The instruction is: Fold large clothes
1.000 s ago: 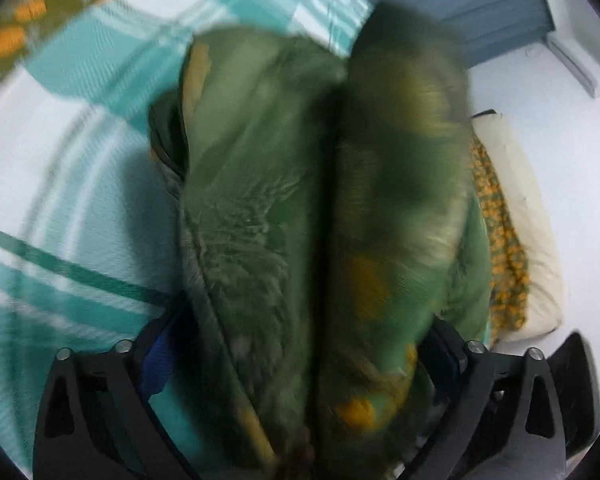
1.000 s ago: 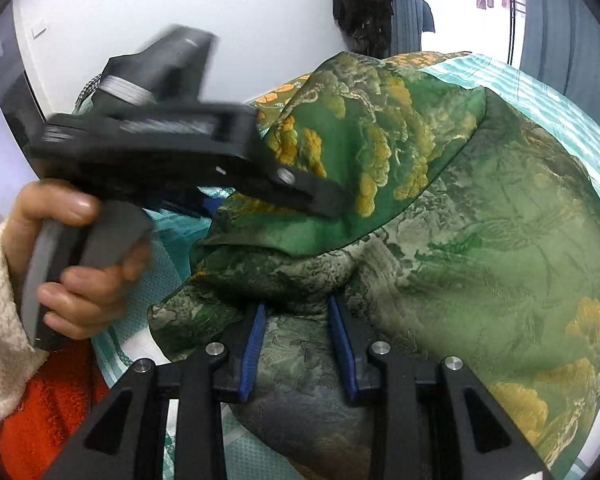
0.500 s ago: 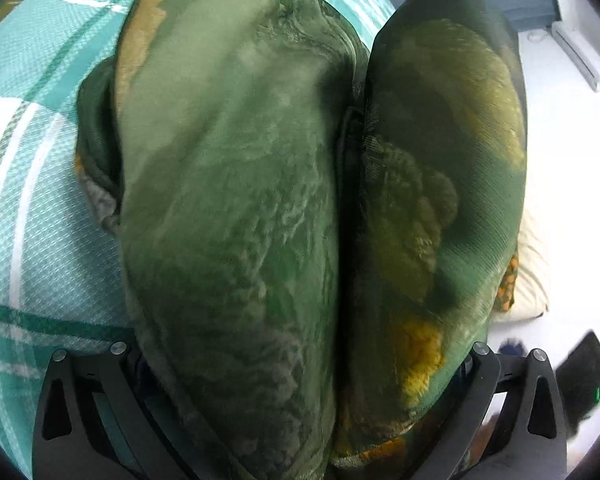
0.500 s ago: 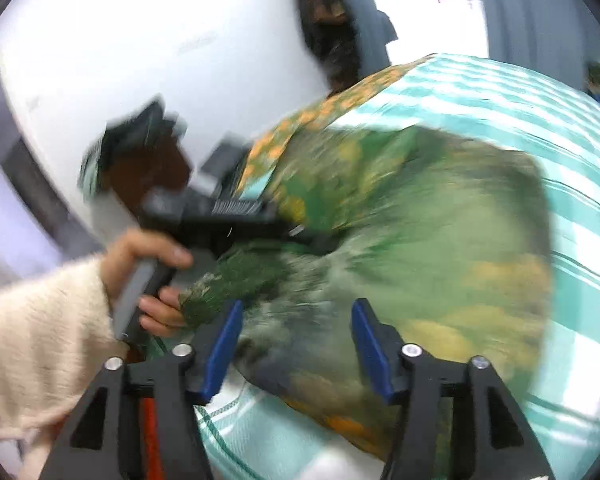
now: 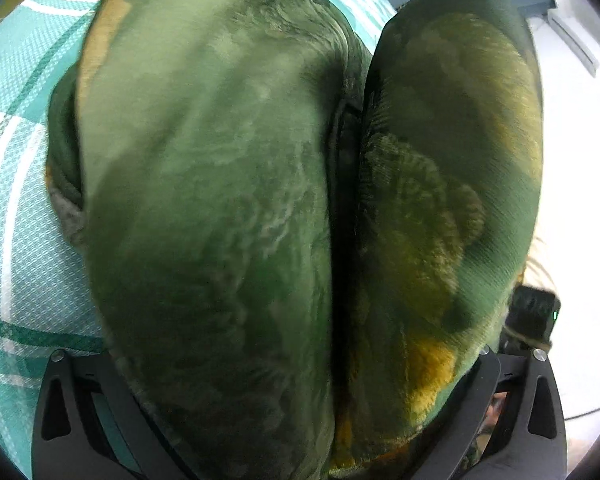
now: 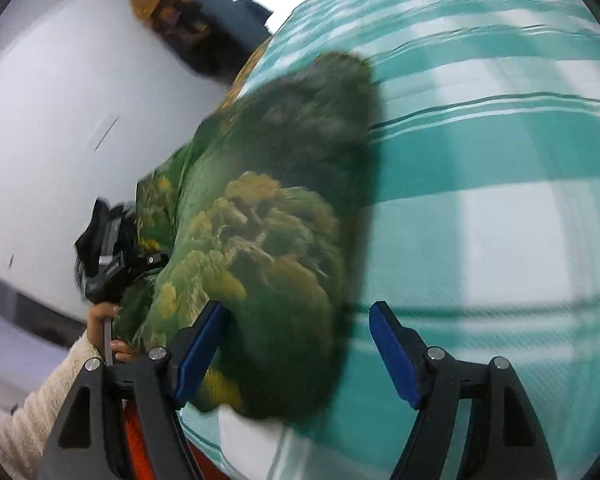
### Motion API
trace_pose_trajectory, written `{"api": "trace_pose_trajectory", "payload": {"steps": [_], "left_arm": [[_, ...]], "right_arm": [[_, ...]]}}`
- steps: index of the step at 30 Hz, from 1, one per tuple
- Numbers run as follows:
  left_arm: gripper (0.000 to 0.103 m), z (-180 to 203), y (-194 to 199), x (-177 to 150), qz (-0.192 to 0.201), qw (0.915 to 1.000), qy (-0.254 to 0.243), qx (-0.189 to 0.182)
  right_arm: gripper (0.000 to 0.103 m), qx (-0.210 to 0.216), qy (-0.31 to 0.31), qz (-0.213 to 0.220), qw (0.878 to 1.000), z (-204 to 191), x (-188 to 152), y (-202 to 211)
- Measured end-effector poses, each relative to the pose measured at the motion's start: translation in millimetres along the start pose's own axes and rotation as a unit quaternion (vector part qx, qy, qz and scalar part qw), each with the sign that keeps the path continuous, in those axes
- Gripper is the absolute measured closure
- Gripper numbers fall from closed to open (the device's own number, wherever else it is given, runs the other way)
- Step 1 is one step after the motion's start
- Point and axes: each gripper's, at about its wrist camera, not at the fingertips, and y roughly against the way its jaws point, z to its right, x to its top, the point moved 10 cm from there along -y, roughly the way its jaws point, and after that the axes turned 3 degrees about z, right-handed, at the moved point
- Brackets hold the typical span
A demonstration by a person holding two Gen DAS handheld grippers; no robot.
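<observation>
A green garment [image 6: 268, 240] with yellow tree print lies in a thick folded bundle on the teal plaid bedspread [image 6: 500, 200]. In the left wrist view the same garment [image 5: 220, 220] bulges in two lobes and hides the fingertips; only the black finger bases [image 5: 72, 400] show. My left gripper [image 6: 152, 259], held by a hand [image 6: 104, 320], is clamped on the bundle's far left edge. My right gripper [image 6: 296, 308] is opening. The bundle's near end lies between its blue pads [image 6: 392, 352], which do not press on it.
The bedspread [image 5: 16, 200] spreads to the right and behind the bundle. A white wall [image 6: 60, 100] stands left of the bed, with dark clothes [image 6: 180, 24] hanging on it. A cream sleeve [image 6: 32, 408] reaches in at the lower left. A black device [image 5: 534, 312] sits at the right.
My right gripper let go of the garment, spread its jaws, rolled and drew back across the bed. The left gripper kept its hold and shifted a little with the bundle.
</observation>
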Motion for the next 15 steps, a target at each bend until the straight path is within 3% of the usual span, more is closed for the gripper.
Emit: {"api": "trace_pose_trajectory", "payload": {"steps": [2, 6, 11, 15], "left_arm": [[0.0, 3, -7, 4, -0.001, 1.0, 0.003, 0.009], [0.003, 9, -14, 12, 0.011, 0.9994, 0.0, 0.031], [0.036, 30, -2, 4, 0.059, 0.9961, -0.032, 0.058], [0.049, 61, 17, -5, 0.113, 0.9881, -0.057, 0.088]], "right_arm": [[0.018, 0.027, -0.016, -0.008, 0.999, -2, 9, -26], [0.017, 0.017, -0.007, -0.024, 1.0, -4, 17, -52], [0.033, -0.033, 0.071, 0.006, 0.997, -27, 6, -36], [0.036, -0.064, 0.121, 0.044, 0.99, -59, -6, -20]]}}
